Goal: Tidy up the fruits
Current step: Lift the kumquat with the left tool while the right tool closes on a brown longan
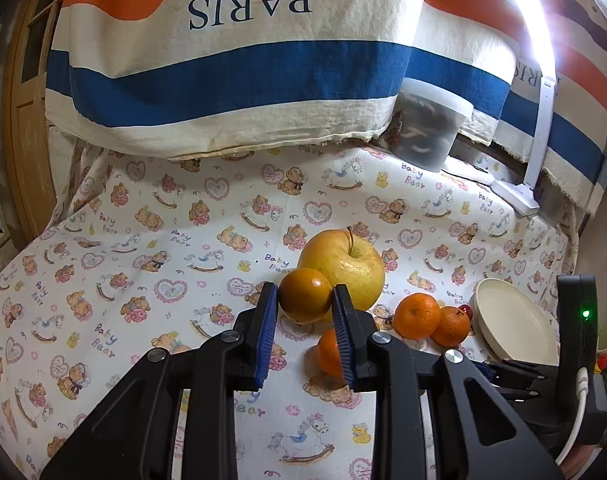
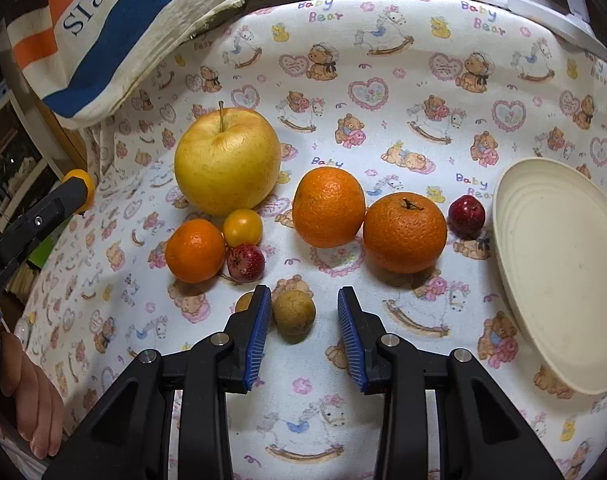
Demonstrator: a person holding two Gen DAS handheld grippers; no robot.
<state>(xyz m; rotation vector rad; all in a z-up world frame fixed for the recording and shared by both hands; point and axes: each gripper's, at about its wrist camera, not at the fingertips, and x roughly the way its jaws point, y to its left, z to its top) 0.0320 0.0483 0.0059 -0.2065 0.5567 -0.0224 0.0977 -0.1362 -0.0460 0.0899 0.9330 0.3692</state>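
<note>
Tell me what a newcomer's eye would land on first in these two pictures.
The big yellow apple stands out at the back of the fruit cluster on the bear-print cloth, with two large oranges side by side to its right. The left gripper holds a small orange-yellow fruit between its blue fingers. An empty cream plate waits at the right edge.

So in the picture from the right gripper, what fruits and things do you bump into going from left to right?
Small orange → yellow apple → middle orange → big orange with a stem → dark red fruit → cream plate.
</note>
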